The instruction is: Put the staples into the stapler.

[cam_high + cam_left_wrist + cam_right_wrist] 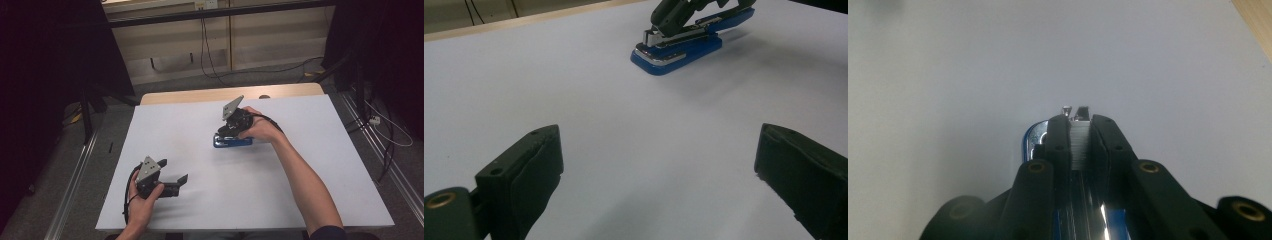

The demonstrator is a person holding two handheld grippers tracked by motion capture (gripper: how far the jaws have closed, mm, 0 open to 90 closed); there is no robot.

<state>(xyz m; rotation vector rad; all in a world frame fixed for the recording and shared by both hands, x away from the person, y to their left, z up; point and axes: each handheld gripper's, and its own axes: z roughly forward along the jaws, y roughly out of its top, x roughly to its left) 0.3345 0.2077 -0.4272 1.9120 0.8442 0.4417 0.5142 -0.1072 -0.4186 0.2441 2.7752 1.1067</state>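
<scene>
A blue stapler lies on the white table just right of its middle. My right gripper comes down on it from above and is shut on its upper part. In the right gripper view the two black jaws pinch a silver ribbed strip of the stapler, and the blue base shows beneath. The left gripper view shows the stapler far ahead, with the right gripper on top of it. My left gripper rests near the front left with its jaws wide open around bare table.
A wooden edge runs along the far side of the table. Cables and dark stands are on the floor beyond and beside it. Bare white surface lies between the two grippers.
</scene>
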